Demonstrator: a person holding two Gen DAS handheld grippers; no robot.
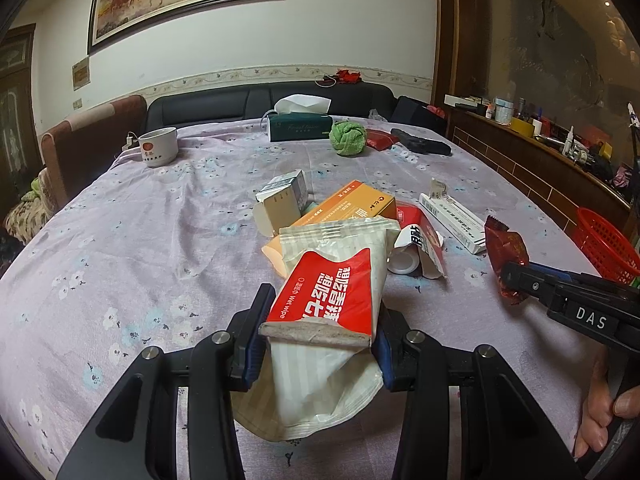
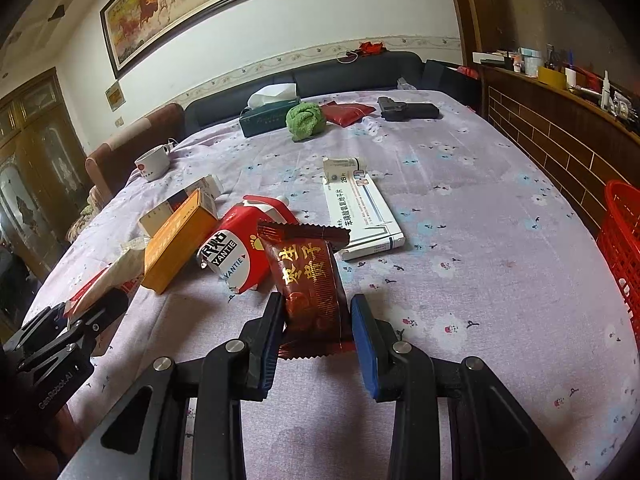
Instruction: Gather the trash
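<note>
Between the blue pads of my left gripper (image 1: 320, 334) sits a wet wipe packet (image 1: 340, 288), red and white, crumpled and half empty, pinched across its width with its long axis running straight ahead from the jaws. My right gripper (image 2: 318, 330) holds a dark red snack wrapper (image 2: 310, 280) with gold lettering, its lower end in a narrow gap between the pads, its crimped top standing up and away. The red plastic basket (image 2: 622, 252) stands at the table's edge off to the right of the right gripper, so I judge that hand the nearer one; the left must cross further over. Ahead of both grippers, on the flowered tablecloth (image 1: 140, 240), more trash lies in a loose heap: an orange carton (image 2: 176, 240), a torn red and white box (image 2: 240, 256), a flat white medicine box (image 2: 360, 216) and a small opened grey box (image 1: 282, 204).
</note>
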